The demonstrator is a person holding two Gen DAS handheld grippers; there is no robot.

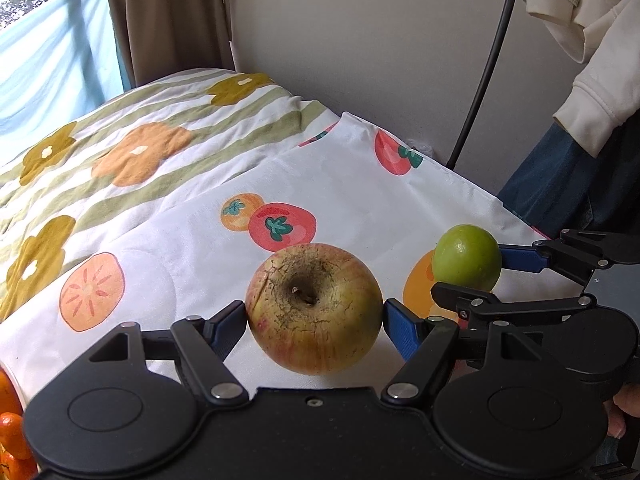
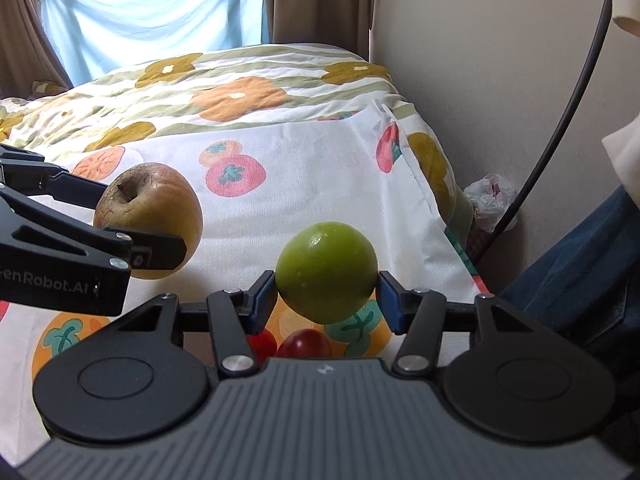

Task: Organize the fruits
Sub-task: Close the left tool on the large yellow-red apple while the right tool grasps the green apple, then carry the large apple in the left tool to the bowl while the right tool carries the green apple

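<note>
Black left gripper [image 1: 314, 322] and right gripper [image 2: 327, 296], blue pads, silver screws

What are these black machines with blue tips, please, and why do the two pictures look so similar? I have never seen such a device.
They are two hand-held grippers; a person carries one in each hand. Each has a camera looking forward along its two fingers, so each picture is one gripper's own view.

In the left wrist view, the left gripper is shut on a yellow-red apple, and the right gripper appears at the right side. In the right wrist view, that gripper is shut on a round green fruit, and the apple shows at the left.

Both fruits are held above a bed cover printed with fruit pictures. Two small red fruits lie on it under the right gripper. Some orange fruits show at the left view's edge.
</note>
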